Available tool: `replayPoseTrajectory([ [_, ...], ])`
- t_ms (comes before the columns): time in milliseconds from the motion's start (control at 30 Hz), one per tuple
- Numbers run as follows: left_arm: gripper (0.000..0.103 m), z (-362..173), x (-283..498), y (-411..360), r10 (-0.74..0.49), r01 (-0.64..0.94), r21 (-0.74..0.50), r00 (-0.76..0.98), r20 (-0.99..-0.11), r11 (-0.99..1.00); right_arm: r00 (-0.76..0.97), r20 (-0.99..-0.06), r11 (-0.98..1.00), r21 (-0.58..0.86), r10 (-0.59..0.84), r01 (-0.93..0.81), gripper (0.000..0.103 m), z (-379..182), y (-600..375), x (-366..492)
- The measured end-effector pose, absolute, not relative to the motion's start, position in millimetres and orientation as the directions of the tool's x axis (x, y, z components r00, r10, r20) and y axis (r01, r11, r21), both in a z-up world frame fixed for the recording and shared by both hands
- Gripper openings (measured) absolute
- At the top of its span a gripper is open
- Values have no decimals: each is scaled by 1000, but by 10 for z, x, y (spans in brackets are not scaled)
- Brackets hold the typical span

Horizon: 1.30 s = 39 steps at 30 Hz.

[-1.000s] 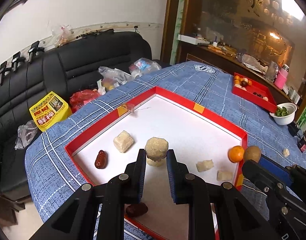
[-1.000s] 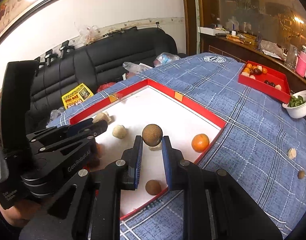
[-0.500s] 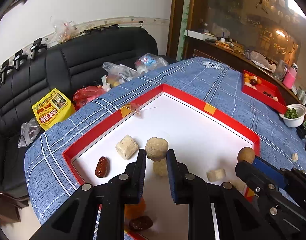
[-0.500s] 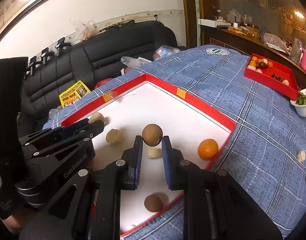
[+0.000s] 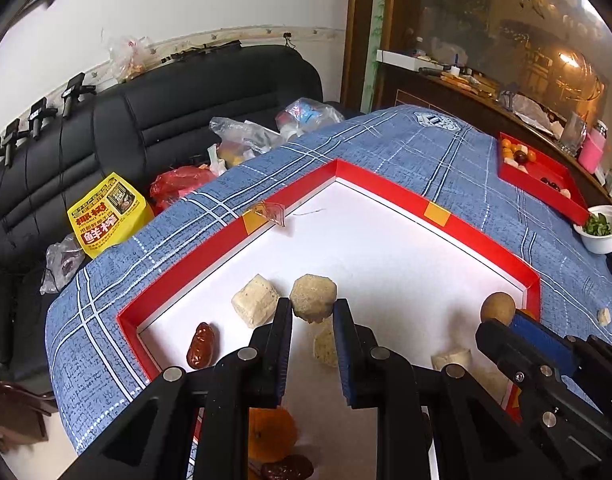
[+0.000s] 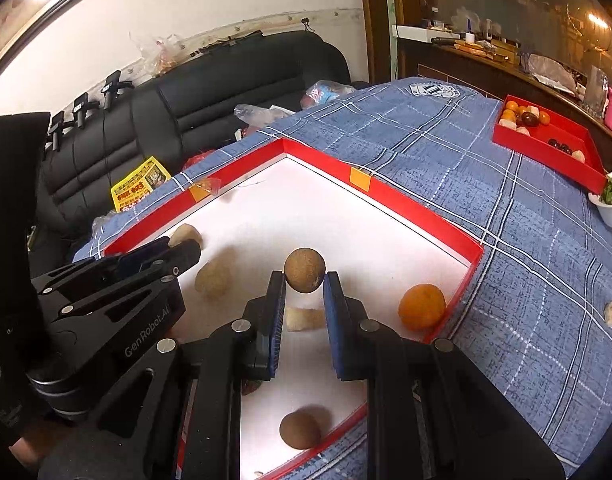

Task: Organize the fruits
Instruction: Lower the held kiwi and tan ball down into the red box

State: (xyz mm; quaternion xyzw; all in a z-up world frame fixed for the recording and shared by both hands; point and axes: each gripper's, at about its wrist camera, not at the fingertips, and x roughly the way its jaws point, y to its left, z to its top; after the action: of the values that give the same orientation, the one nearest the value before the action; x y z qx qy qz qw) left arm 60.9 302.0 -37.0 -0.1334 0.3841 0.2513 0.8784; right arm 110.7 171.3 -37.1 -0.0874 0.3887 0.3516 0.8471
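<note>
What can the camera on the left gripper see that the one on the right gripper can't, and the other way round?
Only the left camera shows the dark red date and the pale cube beside it.

Only the right camera shows the brown ball lying near the tray's close edge.

Both show the big red tray, the left gripper shut on a tan lump, and the right gripper shut on a round brown fruit.

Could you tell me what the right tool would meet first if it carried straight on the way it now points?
Probably the bare white floor of the large red tray. The right tool, shut on a round brown fruit, points down into it; depth is hard to judge.
</note>
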Motion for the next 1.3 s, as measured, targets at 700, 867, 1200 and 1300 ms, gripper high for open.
replayPoseTrajectory([
  [700,20,-458,721,3141,378,-569,26,512,-771,822,425,-752,760,152,504,-631,19,-542,1762,1298],
  [867,20,-401,740,3104,394,-555,54,516,-761,830,428,-759,773,151,490,-616,19,-588,1732,1334],
  [1200,20,-349,979,2876,331,-441,67,555,-763,895,446,-759,796,153,475,-586,19,-604,1637,1446],
  [1300,20,-407,1049,2841,314,-416,74,546,-776,906,450,-761,803,152,467,-576,19,-623,1618,1507],
])
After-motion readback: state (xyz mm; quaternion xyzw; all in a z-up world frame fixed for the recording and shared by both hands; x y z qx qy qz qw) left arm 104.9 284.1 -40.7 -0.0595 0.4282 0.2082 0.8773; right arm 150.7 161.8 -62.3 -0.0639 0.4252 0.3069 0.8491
